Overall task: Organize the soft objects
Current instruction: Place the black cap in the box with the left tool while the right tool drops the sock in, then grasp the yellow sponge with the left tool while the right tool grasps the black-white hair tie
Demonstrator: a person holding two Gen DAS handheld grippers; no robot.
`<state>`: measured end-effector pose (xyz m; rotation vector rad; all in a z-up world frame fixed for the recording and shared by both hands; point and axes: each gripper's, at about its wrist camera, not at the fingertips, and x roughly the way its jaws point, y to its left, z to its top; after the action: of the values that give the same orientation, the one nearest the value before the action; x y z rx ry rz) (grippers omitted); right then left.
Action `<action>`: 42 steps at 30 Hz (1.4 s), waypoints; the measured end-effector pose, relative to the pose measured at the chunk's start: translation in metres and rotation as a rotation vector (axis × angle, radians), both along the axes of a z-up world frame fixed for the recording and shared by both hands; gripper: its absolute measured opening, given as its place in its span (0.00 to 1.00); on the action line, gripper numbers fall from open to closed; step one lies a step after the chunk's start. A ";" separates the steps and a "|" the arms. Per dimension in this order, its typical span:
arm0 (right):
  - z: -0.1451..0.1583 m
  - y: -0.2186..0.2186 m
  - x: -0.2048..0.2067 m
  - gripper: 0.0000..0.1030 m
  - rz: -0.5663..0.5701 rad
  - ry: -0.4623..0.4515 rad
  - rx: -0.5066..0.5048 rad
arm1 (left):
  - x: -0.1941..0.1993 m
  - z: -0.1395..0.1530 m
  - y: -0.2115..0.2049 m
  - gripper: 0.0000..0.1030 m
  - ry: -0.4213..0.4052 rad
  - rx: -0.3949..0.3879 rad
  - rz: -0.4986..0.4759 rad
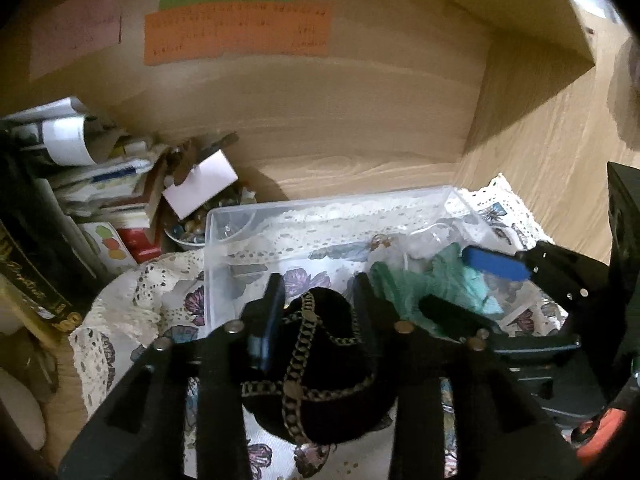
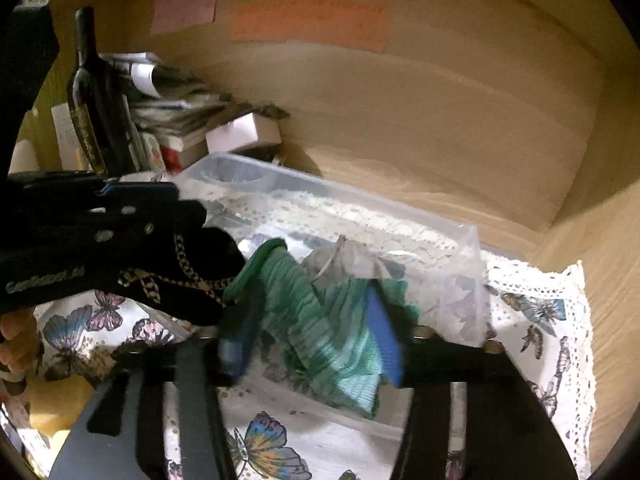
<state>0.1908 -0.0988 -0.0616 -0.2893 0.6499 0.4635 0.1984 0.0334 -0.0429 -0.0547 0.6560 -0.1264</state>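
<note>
Black velvet pouch (image 1: 320, 364) with gold chain trim, pinched between the two fingers of the left gripper (image 1: 318, 300), jaws closed down to the pouch's width, held at the near wall of the clear plastic bin (image 1: 224, 248). Bin sitting on a butterfly-print lace cloth (image 1: 132, 312) inside a wooden shelf nook. Green knit fabric (image 1: 404, 288) bunched in the bin's right half, right gripper (image 1: 460, 284) on it. Messy pile of papers and boxes (image 1: 104, 184) off to the left.

Over to the right wrist view: same green knit fabric (image 2: 316, 320) squeezed between the blue-padded fingers of the right gripper (image 2: 312, 328), jaws part-way closed around the bunch, near the bin (image 2: 440, 264) front. Pouch (image 2: 192, 276) in the left gripper (image 2: 216, 240), just left of the fabric, pretty much touching. Dark wine bottle (image 2: 90, 92) standing at the back left.
</note>
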 end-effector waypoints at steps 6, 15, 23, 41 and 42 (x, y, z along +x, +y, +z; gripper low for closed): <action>0.020 -0.011 -0.012 0.75 -0.016 -0.048 0.047 | -0.022 0.018 -0.003 0.65 -0.048 -0.006 0.002; 0.049 -0.032 -0.052 0.82 -0.034 -0.153 0.102 | -0.070 0.038 0.009 0.90 -0.135 -0.026 0.018; 0.055 -0.040 -0.084 0.82 -0.012 -0.178 0.134 | -0.106 0.030 0.005 0.92 -0.143 -0.017 0.017; -0.027 -0.052 -0.112 0.82 0.005 0.074 0.102 | -0.136 -0.051 0.005 0.92 0.069 0.001 0.015; -0.030 -0.051 -0.112 0.82 0.006 0.089 0.098 | -0.136 -0.054 0.005 0.92 0.075 0.006 0.025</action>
<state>0.0792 -0.1499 -0.0914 -0.1790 0.7108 0.5149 0.0622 0.0385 -0.0969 -0.0621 0.7301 -0.0983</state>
